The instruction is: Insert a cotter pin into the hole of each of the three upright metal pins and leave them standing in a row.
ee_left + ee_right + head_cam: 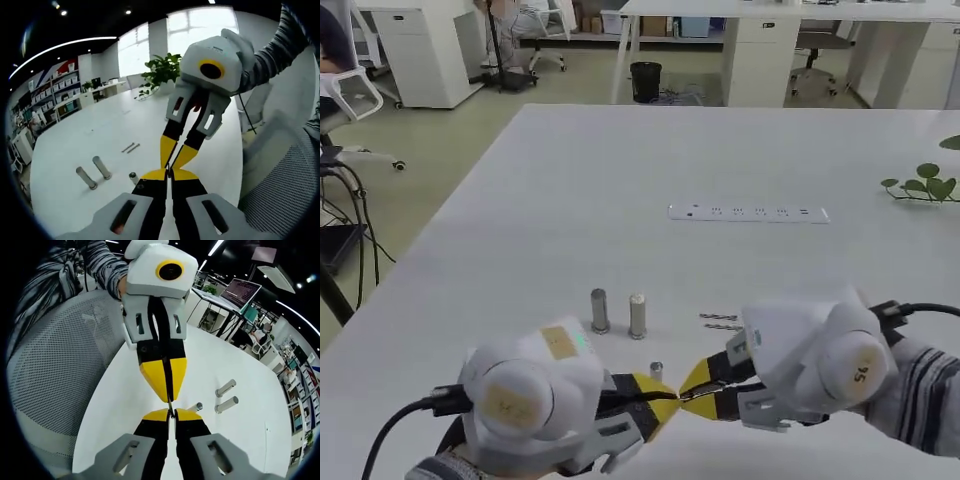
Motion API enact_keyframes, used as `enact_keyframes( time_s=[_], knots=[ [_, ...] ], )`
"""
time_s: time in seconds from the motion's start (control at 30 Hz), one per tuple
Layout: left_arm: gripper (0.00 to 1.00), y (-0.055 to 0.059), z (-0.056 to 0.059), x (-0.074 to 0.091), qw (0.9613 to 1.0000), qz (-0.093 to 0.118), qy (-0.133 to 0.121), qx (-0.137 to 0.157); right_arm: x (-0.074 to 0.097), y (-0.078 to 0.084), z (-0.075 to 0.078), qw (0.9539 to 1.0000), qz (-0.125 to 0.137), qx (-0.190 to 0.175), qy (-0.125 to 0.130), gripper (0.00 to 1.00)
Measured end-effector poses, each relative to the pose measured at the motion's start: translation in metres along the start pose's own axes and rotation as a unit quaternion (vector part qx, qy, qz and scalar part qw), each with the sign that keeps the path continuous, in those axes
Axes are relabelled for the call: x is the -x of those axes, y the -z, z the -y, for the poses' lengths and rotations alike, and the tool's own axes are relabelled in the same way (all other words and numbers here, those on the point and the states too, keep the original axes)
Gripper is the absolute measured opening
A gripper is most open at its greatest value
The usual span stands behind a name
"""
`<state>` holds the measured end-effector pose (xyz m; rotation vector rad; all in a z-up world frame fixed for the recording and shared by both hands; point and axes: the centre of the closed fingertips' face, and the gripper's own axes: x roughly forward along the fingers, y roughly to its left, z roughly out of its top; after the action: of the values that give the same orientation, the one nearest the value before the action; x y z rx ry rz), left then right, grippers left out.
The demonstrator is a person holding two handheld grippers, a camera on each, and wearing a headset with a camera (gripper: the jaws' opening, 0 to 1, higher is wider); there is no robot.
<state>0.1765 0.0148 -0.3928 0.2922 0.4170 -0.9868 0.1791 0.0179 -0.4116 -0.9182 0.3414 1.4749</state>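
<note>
Metal pin nearest you, the short metal pin (pixel 656 371), stood upright on the table (pixel 620 180) just behind the spot where your two tools met. You held the left hand-held gripper (pixel 670 398) and the right hand-held gripper (pixel 687 389) tip to tip above the table's near edge. Each had its yellow-tipped jaws pressed together. In the right gripper view a thin sliver (pixel 171 408) bridged the two sets of tips. It was too small to say what it was or which tool gripped it. Your striped sleeve showed behind the right one.

A little farther back, a grey metal pin (pixel 600 310) and a paler metal pin (pixel 637 315) stood upright side by side, close but apart, to the left of the short one. To their right two cotter pins (pixel 722 320) lay flat on the table, next to each other. Well beyond them a white power strip (pixel 748 212) lay across the middle of the table, and a leafy plant (pixel 923 185) reached in at the far right edge.
</note>
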Motion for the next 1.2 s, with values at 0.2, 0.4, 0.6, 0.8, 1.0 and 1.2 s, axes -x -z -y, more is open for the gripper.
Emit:
enact_keyframes(
  time_s=[0.2, 0.4, 0.6, 0.8, 1.0, 1.2],
  knots=[
    [0.00, 0.001, 0.002, -0.001, 1.0000, -0.003, -0.004, -0.008, 0.000, 0.002, -0.004, 0.9999, -0.012, 0.004, -0.007, 0.00],
    [0.00, 0.004, -0.001, -0.002, 0.9997, -0.003, -0.024, 0.005, -0.002, 0.004, -0.002, 0.9997, -0.023, 0.006, -0.001, 0.00],
    [0.10, 0.011, -0.006, -0.002, 0.9990, -0.006, -0.044, 0.009, -0.002, 0.012, 0.008, 0.9987, -0.043, -0.019, 0.019, 0.00],
    [0.15, 0.018, -0.013, -0.003, 0.9972, -0.006, -0.071, 0.019, -0.003, 0.021, 0.017, 0.9961, -0.057, -0.058, 0.034, 0.00],
    [0.17, 0.024, -0.030, -0.007, 0.9919, -0.005, -0.120, 0.042, -0.008, 0.034, 0.023, 0.9925, -0.084, -0.077, 0.044, 0.00],
    [0.18, 0.029, -0.044, -0.011, 0.9860, -0.005, -0.158, 0.052, -0.014, 0.044, 0.027, 0.9841, -0.092, -0.144, 0.049, 0.00]
  ],
)
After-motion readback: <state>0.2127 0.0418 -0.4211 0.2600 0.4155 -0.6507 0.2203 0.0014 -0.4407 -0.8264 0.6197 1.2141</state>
